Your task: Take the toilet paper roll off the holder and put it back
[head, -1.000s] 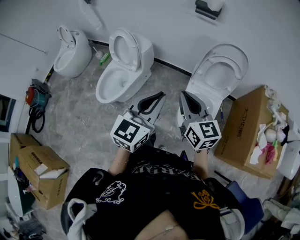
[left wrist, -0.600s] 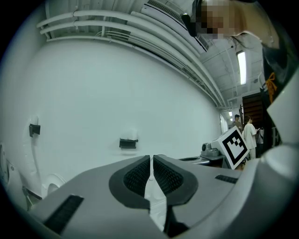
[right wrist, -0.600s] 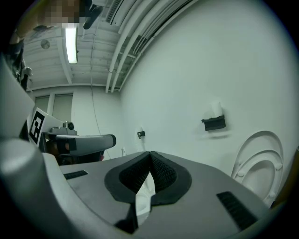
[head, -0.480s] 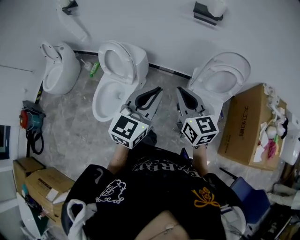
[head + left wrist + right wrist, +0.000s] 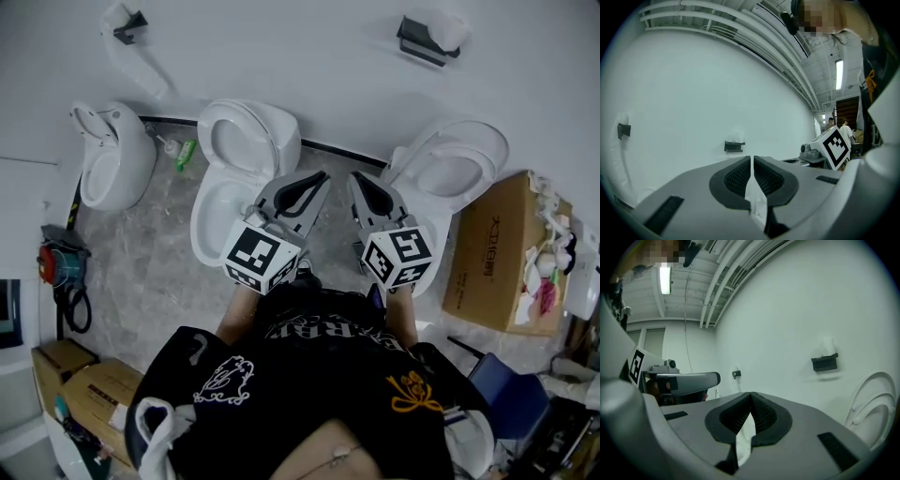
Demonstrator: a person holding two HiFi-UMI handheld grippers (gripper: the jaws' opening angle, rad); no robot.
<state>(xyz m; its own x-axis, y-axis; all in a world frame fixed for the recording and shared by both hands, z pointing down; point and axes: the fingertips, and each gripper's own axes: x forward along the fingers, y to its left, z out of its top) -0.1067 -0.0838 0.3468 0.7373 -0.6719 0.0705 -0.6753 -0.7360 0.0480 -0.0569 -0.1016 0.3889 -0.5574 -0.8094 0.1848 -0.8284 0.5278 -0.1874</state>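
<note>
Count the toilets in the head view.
3, along the wall: left toilet, middle toilet, right toilet beside the box. The person blocks the near floor, so more may be hidden.

You get even, cool light from above: a long fluorescent ceiling tube (image 5: 665,280) glares white in the right gripper view. The black wall-mounted paper holder (image 5: 824,363) throws only a faint, soft shadow on the plain white wall (image 5: 797,310). Both gripper views bow strongly, corners black.
</note>
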